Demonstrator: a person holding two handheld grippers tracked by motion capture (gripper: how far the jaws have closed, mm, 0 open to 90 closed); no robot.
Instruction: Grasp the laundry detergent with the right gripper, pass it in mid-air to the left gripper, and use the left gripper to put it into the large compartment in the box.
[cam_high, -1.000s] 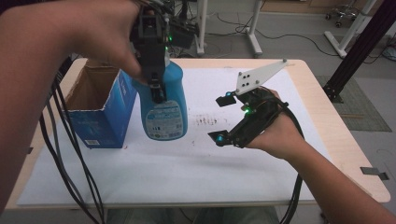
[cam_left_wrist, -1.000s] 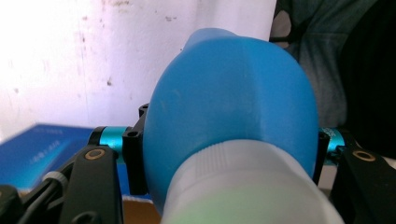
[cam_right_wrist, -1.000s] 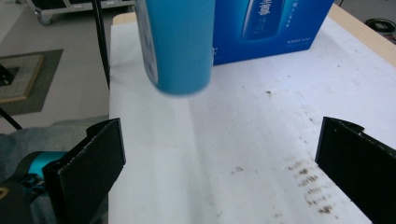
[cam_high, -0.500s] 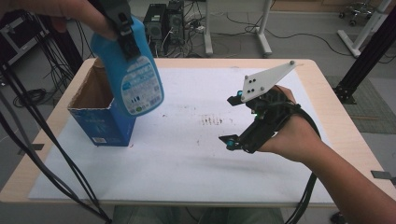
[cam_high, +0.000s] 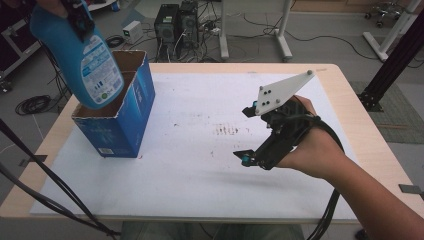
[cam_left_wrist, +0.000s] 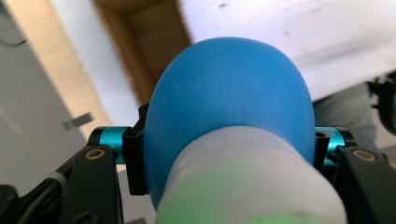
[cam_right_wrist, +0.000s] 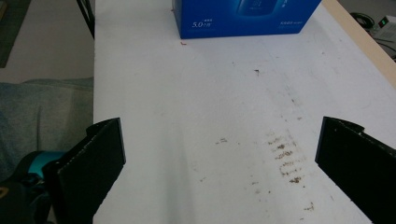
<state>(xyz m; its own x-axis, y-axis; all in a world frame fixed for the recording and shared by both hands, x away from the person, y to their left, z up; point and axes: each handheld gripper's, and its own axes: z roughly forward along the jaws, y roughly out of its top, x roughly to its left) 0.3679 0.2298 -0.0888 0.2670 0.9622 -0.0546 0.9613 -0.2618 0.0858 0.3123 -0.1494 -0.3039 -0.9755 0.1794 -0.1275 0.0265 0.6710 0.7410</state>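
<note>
A blue bottle (cam_high: 82, 60) with a printed label hangs tilted over the open top of a blue cardboard box (cam_high: 122, 120) at the table's left. My left gripper (cam_high: 77, 15) is shut on its upper part. In the left gripper view the bottle (cam_left_wrist: 229, 93) bulges between both jaws above its white cap, with the box's brown inside (cam_left_wrist: 149, 42) beyond it. My right gripper (cam_high: 245, 135) hovers over the white sheet at centre right, open, with nothing between its jaws. The right gripper view looks past the open gripper (cam_right_wrist: 219, 154) toward the box (cam_right_wrist: 243, 18).
A white sheet (cam_high: 190, 165) covers the wooden table and carries brown stains (cam_high: 227, 130). Black cables (cam_high: 45, 180) trail down the left side. Computer towers (cam_high: 175, 25) stand on the floor behind, and a black frame leg (cam_high: 395, 60) rises at the right.
The left gripper has carried the bottle up and to the left, from the sheet beside the box to above the box's opening. The right gripper has barely moved.
</note>
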